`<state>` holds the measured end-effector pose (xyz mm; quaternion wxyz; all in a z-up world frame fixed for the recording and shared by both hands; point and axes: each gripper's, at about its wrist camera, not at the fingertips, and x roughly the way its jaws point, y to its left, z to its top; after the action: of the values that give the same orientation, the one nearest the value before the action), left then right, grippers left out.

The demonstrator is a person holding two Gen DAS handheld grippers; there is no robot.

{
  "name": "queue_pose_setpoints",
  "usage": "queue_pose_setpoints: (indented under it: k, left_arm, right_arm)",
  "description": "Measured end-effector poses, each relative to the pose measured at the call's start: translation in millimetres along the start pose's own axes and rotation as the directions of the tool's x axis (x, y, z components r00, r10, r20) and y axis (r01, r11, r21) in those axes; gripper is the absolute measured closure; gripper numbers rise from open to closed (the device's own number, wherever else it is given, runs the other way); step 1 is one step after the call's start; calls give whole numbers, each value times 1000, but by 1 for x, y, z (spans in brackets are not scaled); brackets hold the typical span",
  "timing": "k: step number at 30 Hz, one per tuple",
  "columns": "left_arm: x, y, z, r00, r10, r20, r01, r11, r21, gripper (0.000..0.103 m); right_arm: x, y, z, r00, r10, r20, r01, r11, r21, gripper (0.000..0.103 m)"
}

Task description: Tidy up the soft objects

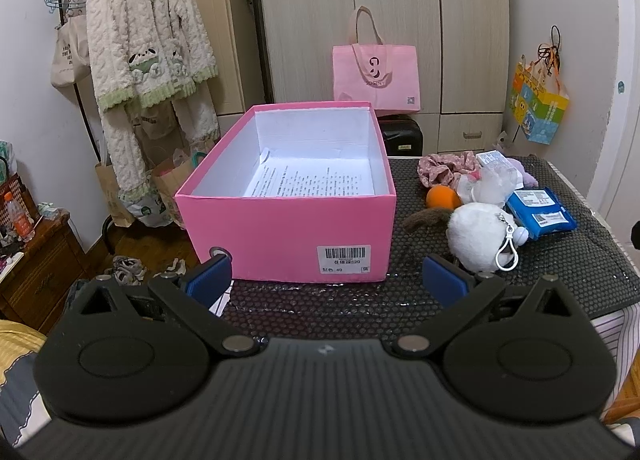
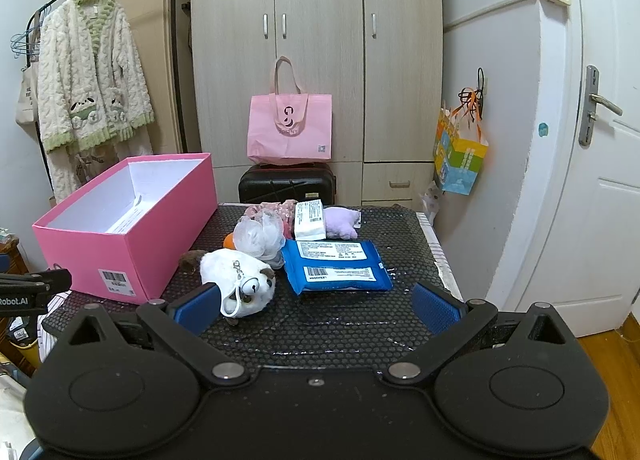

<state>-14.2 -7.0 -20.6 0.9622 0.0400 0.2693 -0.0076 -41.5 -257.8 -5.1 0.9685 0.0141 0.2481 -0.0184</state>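
Observation:
An open pink box [image 1: 280, 228] [image 2: 132, 256] with a printed sheet inside stands on the left of a black mat [image 1: 560, 260] [image 2: 340, 324]. To its right lie a white plush toy [image 1: 476, 236] [image 2: 236, 276] with a clip, a blue wipes pack [image 1: 540, 212] [image 2: 336, 266], a white mesh pouf [image 1: 492, 182] [image 2: 256, 234], an orange ball [image 1: 442, 196], a pink floral cloth [image 1: 444, 168], a white tissue pack [image 2: 310, 218] and a purple plush [image 2: 342, 220]. My left gripper [image 1: 326, 280] is open before the box. My right gripper [image 2: 316, 304] is open, its left pad beside the plush toy.
A black suitcase [image 2: 288, 186] with a pink tote bag [image 2: 290, 128] on top stands behind the table, before a wardrobe [image 2: 320, 40]. A fleece robe [image 1: 148, 40] hangs on a rack at left. A door [image 2: 592, 140] is at right, a wooden cabinet [image 1: 36, 276] at lower left.

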Motion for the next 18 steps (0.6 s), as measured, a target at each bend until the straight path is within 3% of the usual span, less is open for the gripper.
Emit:
queue_pose_setpoints:
  k: [9,18]
  left_arm:
    - [3,-7,9,1000,-13,-11,13,1000,23,0]
    - [8,-28,38,999,-39,28,36,995,94,0]
  right_arm:
    - [-2,-8,11,999,41,17,-40,999,-26,0]
    - [14,-23,25,996,87,28,-86,996,-24,0]
